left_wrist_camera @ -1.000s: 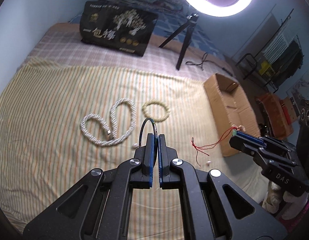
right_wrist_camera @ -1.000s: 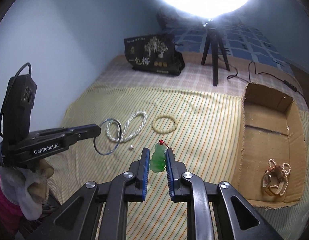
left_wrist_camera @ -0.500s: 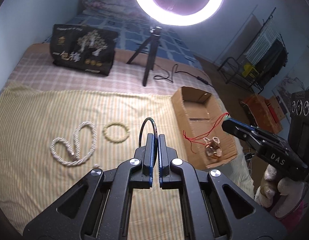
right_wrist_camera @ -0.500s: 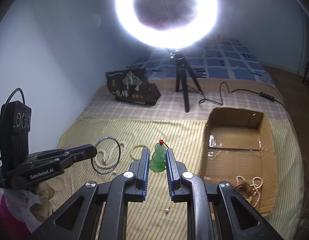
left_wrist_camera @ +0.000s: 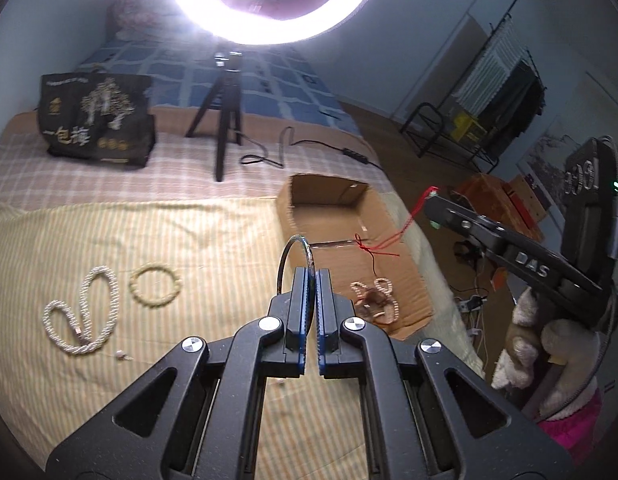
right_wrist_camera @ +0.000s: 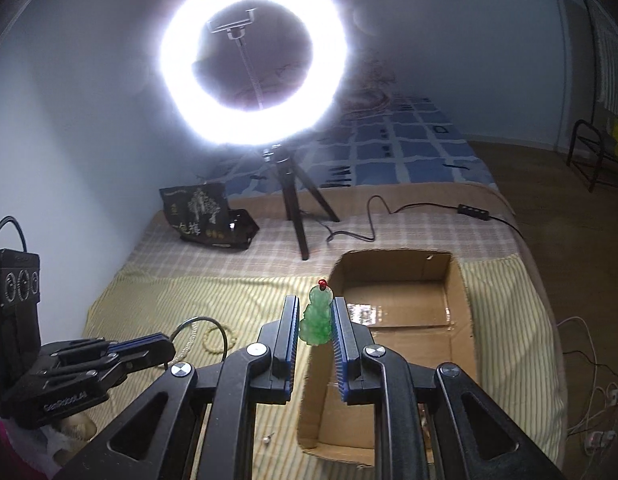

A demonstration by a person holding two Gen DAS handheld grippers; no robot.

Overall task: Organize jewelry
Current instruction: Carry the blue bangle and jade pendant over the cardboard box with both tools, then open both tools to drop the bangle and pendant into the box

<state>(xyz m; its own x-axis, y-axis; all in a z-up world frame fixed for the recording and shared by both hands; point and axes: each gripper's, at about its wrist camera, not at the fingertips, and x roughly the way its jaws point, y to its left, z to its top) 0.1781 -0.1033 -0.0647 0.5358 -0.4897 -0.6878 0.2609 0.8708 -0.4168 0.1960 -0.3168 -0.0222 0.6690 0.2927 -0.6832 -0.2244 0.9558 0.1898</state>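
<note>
Jaws of the left gripper [left_wrist_camera: 311, 280] clench a thin bangle [left_wrist_camera: 295, 258]; the right gripper [right_wrist_camera: 315, 320] grasps a green pendant [right_wrist_camera: 318, 318], its red cord [left_wrist_camera: 383, 242] dangling. Both hang at the cardboard box [right_wrist_camera: 455, 280] at frame centre-right. Best lowered inside the walls before release, clear of the beads [left_wrist_camera: 375, 300] already there.

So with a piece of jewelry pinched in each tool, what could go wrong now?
1. The left tool grips the thin bangle only by its edge; it might twist or slip out short of the cardboard box.
2. The jade pendant trails a red cord that may snag on the box rim, or tangle with the beads inside.
</note>
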